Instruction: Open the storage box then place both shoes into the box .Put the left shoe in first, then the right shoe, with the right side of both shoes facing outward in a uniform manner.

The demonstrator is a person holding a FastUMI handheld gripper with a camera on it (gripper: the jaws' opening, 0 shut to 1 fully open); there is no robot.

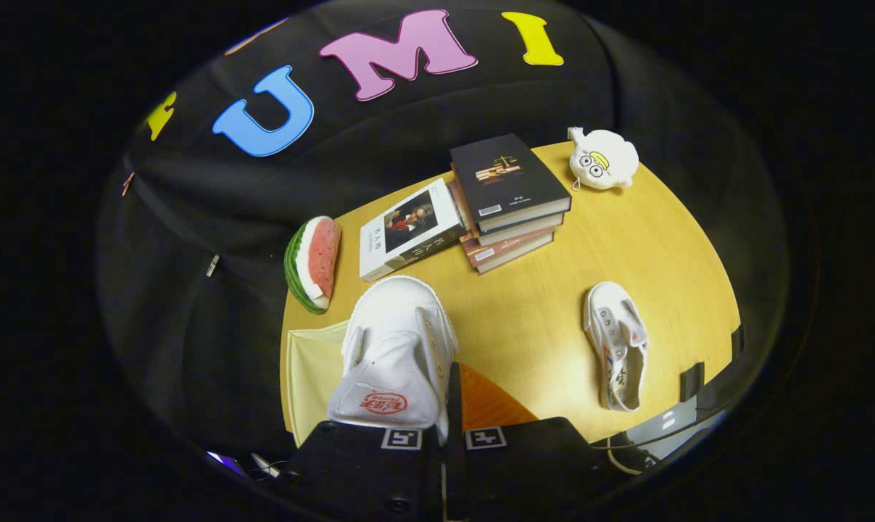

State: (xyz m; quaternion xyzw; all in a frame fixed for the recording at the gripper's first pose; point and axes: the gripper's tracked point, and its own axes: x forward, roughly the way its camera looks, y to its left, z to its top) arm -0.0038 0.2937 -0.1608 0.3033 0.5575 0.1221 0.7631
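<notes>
My gripper (444, 428) is shut on a white canvas shoe (397, 348), its fingers pinching the shoe's right side wall. The shoe hangs above the table, toe pointing away from me, with a red logo on its heel tab. Under it, close to the fingers, lies the storage box (308, 377): a pale cream panel to the left and an orange surface (491, 406) to the right. Most of the box is hidden by the shoe and the gripper. The second white shoe (616, 344) lies on the yellow table (538, 304), off to the right beyond the fingers, toe pointing away.
A stack of books (509, 196) and a white book (408, 232) beside it sit at the far side of the table. A watermelon-slice toy (312, 264) stands at the left edge. A white plush toy (602, 159) sits at the far right corner.
</notes>
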